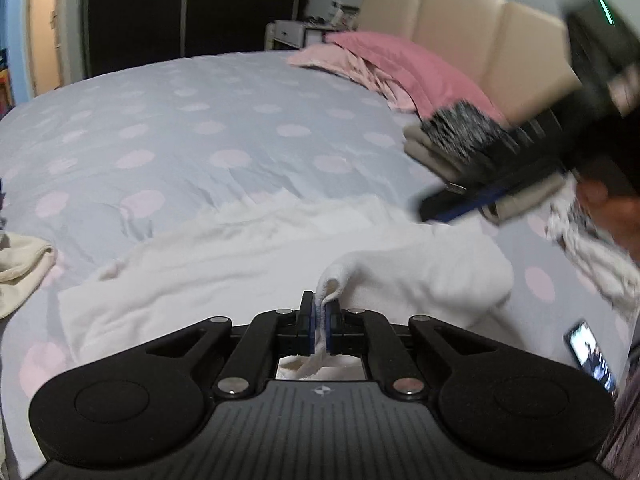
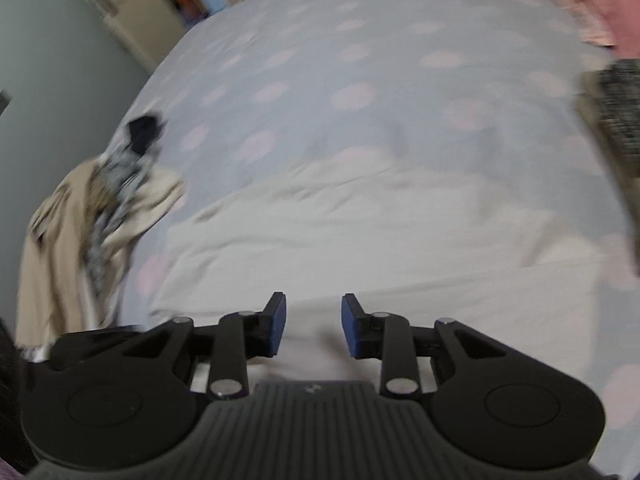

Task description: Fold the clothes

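Note:
A white garment (image 1: 248, 256) lies spread on the blue bedspread with pink dots (image 1: 180, 128). My left gripper (image 1: 320, 312) is shut on a pinched edge of this white garment near its front right side. My right gripper (image 2: 313, 320) is open and empty, hovering above the same white garment (image 2: 380, 232); it also shows blurred in the left wrist view (image 1: 480, 184) at the right, above the garment.
A stack of folded clothes (image 1: 448, 140) sits at the right by the pink pillow (image 1: 404, 68) and beige headboard. A pile of unfolded beige and patterned clothes (image 2: 88, 216) lies at the bed's left edge. A phone (image 1: 592, 354) lies at the front right.

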